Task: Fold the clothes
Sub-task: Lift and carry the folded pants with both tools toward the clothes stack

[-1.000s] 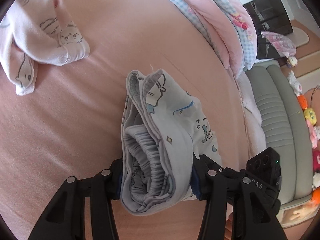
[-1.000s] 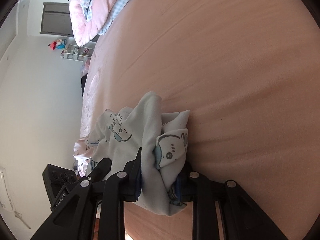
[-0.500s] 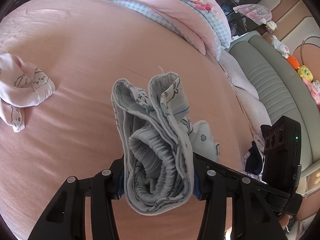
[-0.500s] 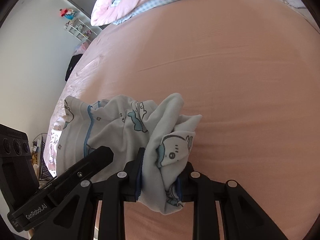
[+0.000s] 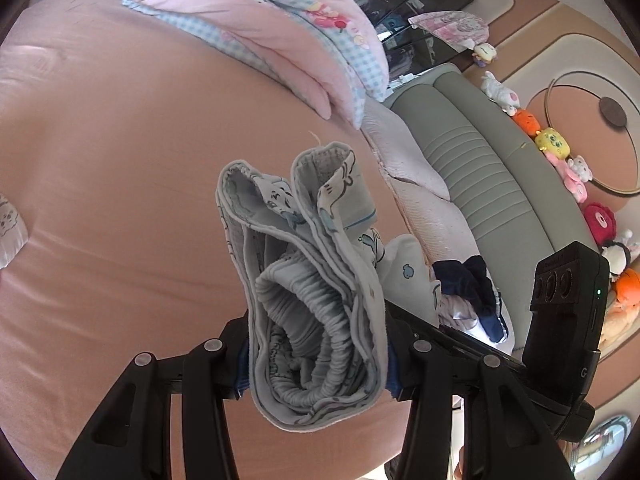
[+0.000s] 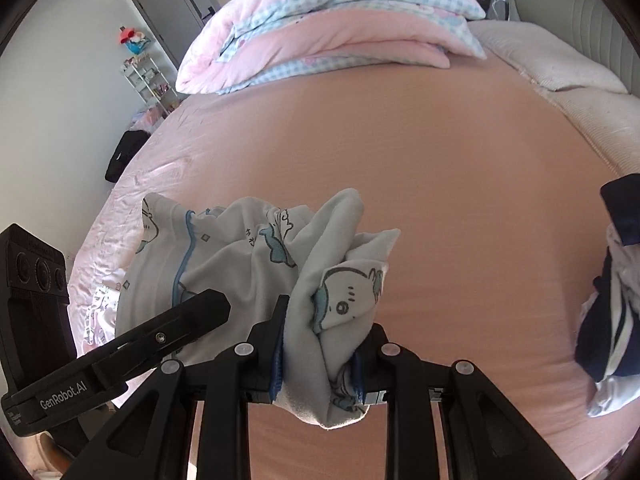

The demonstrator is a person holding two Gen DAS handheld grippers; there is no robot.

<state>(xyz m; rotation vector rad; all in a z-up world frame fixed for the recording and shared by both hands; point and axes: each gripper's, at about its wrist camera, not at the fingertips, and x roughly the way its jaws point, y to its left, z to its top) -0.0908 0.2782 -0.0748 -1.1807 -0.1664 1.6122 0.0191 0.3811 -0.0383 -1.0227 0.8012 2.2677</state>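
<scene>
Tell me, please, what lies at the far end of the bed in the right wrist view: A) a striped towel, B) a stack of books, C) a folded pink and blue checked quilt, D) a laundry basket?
C: a folded pink and blue checked quilt lies at the far end of the bed.

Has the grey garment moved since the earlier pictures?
Yes. The grey garment, held by both grippers, has risen off the pink bed; the bed now looks farther below, and the quilt has come into view.

Pale grey-white garment printed with blue cartoon animals, folded into a thick bundle with gathered elastic waistband showing at one end; bunched at the other end; held aloft above pink bed.
</scene>
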